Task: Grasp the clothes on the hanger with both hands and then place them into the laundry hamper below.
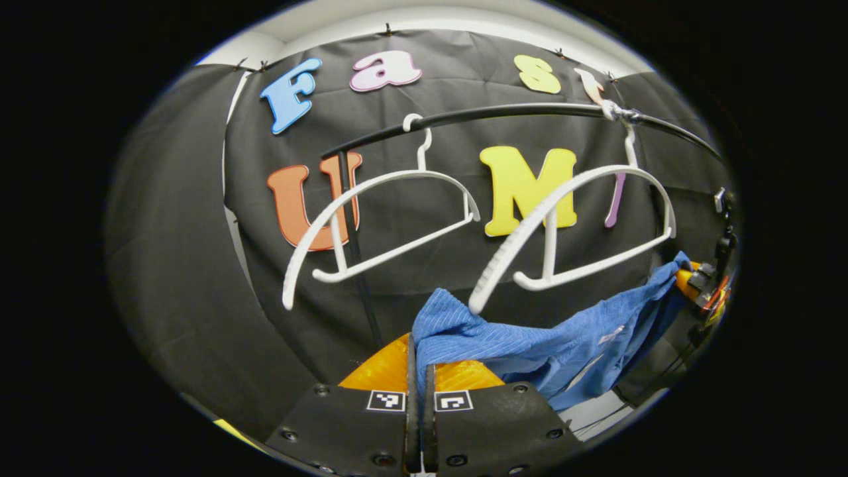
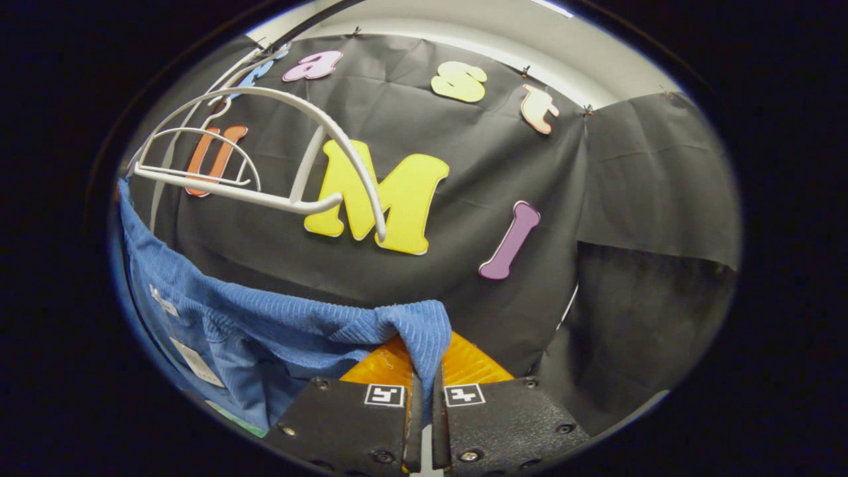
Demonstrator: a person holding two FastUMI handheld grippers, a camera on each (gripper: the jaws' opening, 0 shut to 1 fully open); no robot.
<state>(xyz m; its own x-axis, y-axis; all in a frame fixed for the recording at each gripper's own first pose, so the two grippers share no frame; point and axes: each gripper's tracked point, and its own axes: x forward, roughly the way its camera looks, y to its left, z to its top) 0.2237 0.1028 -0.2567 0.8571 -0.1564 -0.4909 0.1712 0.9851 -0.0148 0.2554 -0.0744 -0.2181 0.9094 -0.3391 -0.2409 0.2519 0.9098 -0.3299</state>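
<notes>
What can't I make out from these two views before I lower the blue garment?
- Lower part of the blue ribbed cloth garment: cut off by the bottom edge, right gripper view.
- Right gripper: small, half hidden behind the garment, left gripper view.
- White garment tag: too small to read.

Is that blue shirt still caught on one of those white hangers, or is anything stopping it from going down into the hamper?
The blue shirt hangs below the white hangers, off them, with the left gripper and right gripper each pinching an edge. Nothing visible snags it. The hamper is out of frame, so the path down cannot be judged.
</notes>
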